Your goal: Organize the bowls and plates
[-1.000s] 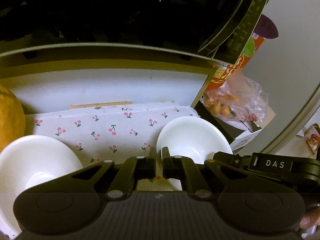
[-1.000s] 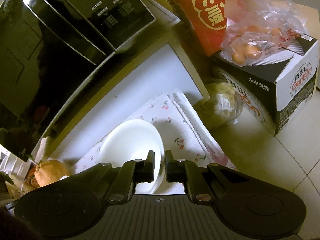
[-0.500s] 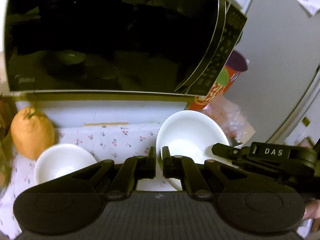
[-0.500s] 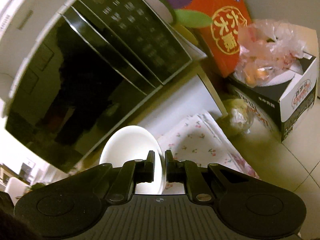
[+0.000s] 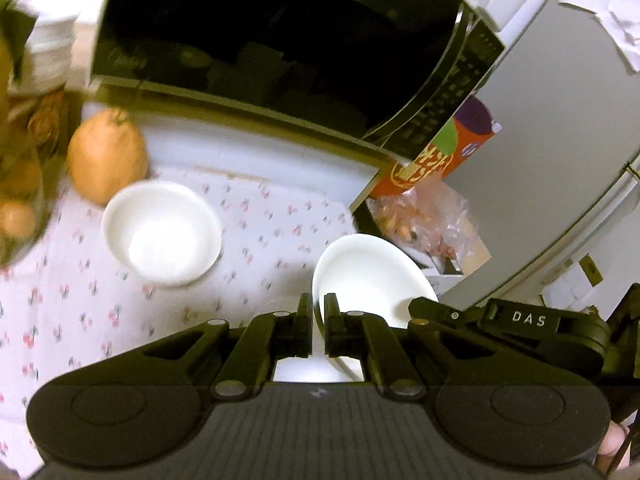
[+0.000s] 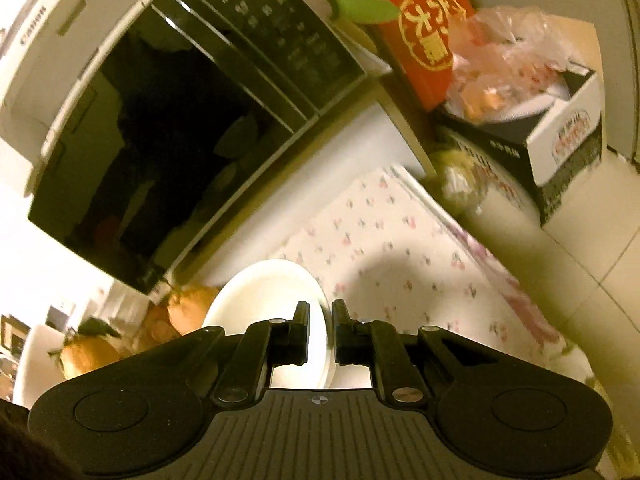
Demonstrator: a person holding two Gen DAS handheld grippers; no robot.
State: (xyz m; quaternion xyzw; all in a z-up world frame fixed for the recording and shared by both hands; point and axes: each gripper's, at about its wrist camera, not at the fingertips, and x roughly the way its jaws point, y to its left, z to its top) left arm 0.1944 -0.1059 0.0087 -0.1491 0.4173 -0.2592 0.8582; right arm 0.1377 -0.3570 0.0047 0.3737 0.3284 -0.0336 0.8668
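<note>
The left hand-held gripper (image 5: 317, 312) pinches the near rim of a shallow round white ceramic bowl (image 5: 372, 280), and the right hand-held gripper (image 6: 320, 320) pinches the opposite rim of the same bowl (image 6: 264, 300), so it hangs tilted between the two above the cherry-print white cloth (image 5: 256, 240) covering the bench. In the left wrist view, a second round white ceramic bowl (image 5: 162, 234) rests on the cloth at ten o'clock from the held one, well apart from it. A round orange fruit (image 5: 106, 160) sits just beside that bowl, at its eleven o'clock. A black glass-fronted microwave oven (image 5: 280, 40) stands behind the cloth at twelve o'clock. At one o'clock a red printed carton (image 6: 424, 40) leans near a crumpled clear plastic bag (image 6: 508, 64).
</note>
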